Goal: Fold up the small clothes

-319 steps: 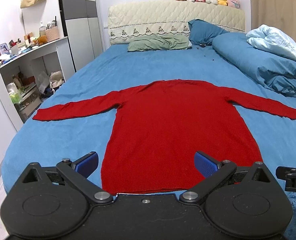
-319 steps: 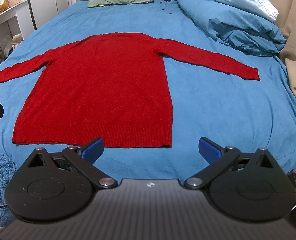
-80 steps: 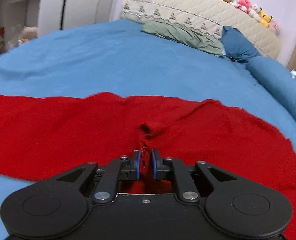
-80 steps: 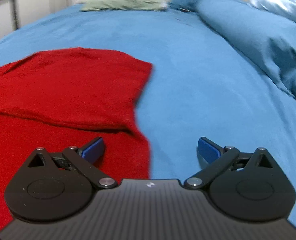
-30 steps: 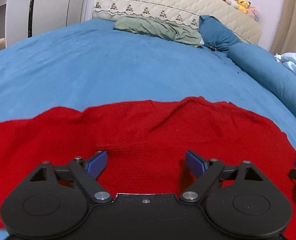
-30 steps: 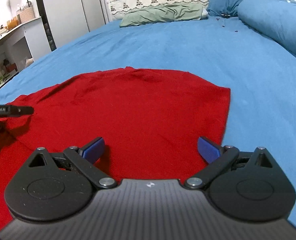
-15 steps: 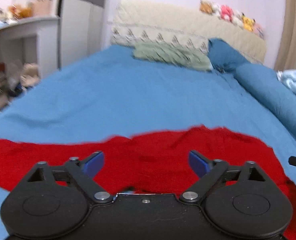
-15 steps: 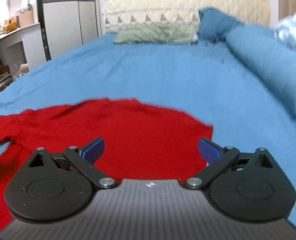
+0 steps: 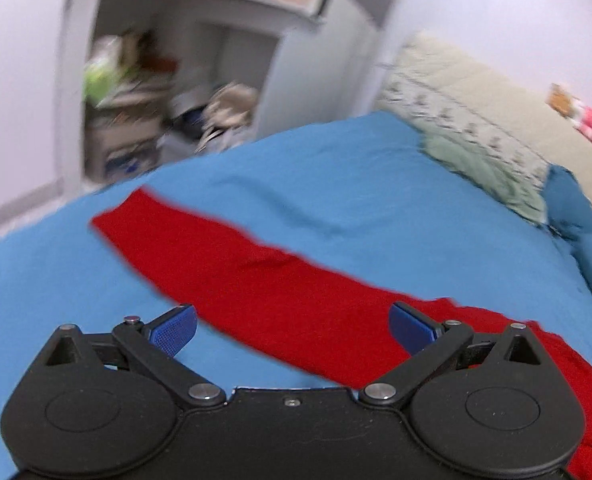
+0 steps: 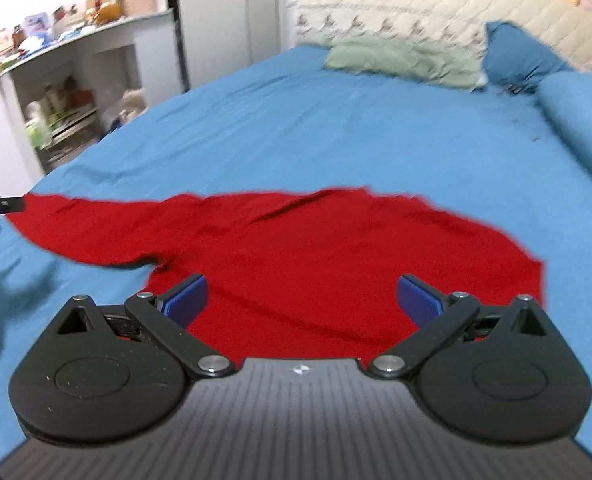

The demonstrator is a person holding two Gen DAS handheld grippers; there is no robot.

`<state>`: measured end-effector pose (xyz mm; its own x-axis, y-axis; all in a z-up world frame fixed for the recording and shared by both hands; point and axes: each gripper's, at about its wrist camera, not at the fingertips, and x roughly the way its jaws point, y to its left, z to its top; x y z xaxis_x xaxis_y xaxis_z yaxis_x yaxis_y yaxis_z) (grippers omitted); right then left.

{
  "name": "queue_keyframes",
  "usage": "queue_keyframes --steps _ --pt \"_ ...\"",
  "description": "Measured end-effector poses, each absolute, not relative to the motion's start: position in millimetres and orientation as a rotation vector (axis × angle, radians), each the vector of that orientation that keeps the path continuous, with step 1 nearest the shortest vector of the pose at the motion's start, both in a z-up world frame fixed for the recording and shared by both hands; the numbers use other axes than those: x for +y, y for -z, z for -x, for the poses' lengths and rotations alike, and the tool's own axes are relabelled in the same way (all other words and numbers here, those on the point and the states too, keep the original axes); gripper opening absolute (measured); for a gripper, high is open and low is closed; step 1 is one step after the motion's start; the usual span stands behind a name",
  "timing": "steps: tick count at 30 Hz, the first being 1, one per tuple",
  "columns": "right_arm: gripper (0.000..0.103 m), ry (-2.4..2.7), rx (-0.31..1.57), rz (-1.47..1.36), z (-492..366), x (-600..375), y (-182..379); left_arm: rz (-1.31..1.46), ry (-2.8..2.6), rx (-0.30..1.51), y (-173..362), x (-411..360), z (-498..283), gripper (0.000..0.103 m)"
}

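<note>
A red knit sweater [image 10: 319,248] lies on the blue bed [image 10: 335,136], its body folded over on itself. Its left sleeve [image 9: 224,268] stretches flat toward the bed's left edge. My left gripper [image 9: 292,326] hovers above that sleeve, jaws wide apart, blue pads bare, nothing between them. My right gripper [image 10: 301,298] hangs over the folded body, also open and empty. The left gripper's tip [image 10: 0,202] shows at the left edge of the right wrist view, near the sleeve's cuff. Both views are blurred by motion.
A white shelf unit [image 9: 168,92] full of clutter stands past the bed's left edge. A green pillow [image 10: 399,60], a blue pillow [image 10: 515,56] and a quilted headboard [image 10: 415,4] with plush toys sit at the far end. A rolled blue duvet [image 10: 583,112] lies on the right.
My left gripper swung left, off the sweater's body and over the outstretched sleeve, now facing the shelf unit. My right gripper rose and pulled back. Both jaws stayed open.
</note>
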<state>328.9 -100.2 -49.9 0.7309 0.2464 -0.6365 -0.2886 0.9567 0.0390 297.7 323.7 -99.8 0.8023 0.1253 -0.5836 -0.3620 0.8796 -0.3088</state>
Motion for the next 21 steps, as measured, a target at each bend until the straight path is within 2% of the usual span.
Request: queue_keyframes --steps 4,10,12,14,15,17,21 --pt "0.103 -0.328 0.743 0.051 -327.6 -74.7 73.9 0.483 -0.334 0.590 129.2 354.4 -307.8 0.101" --pt "0.103 -0.333 0.787 0.060 -334.9 -54.6 100.7 0.471 -0.369 0.571 151.7 379.0 -331.4 0.083" --pt "0.103 -0.332 0.796 0.054 -337.7 -54.5 105.7 0.447 -0.383 0.569 152.4 381.9 -339.2 0.073" --pt "0.103 -0.333 0.800 0.049 -340.3 -55.7 109.9 0.450 -0.418 0.568 152.9 389.7 -345.4 0.048" --pt "0.103 -0.332 0.802 0.048 -341.4 -57.1 111.5 0.459 -0.436 0.569 153.5 393.9 -347.1 0.040" --pt "0.103 -0.327 0.805 0.046 -342.2 -58.3 113.8 0.473 -0.463 0.579 153.9 401.9 -350.0 0.004" --pt "0.103 -0.311 0.798 0.030 -342.5 -65.2 112.3 0.443 -0.455 0.571 136.8 394.5 -349.0 0.004"
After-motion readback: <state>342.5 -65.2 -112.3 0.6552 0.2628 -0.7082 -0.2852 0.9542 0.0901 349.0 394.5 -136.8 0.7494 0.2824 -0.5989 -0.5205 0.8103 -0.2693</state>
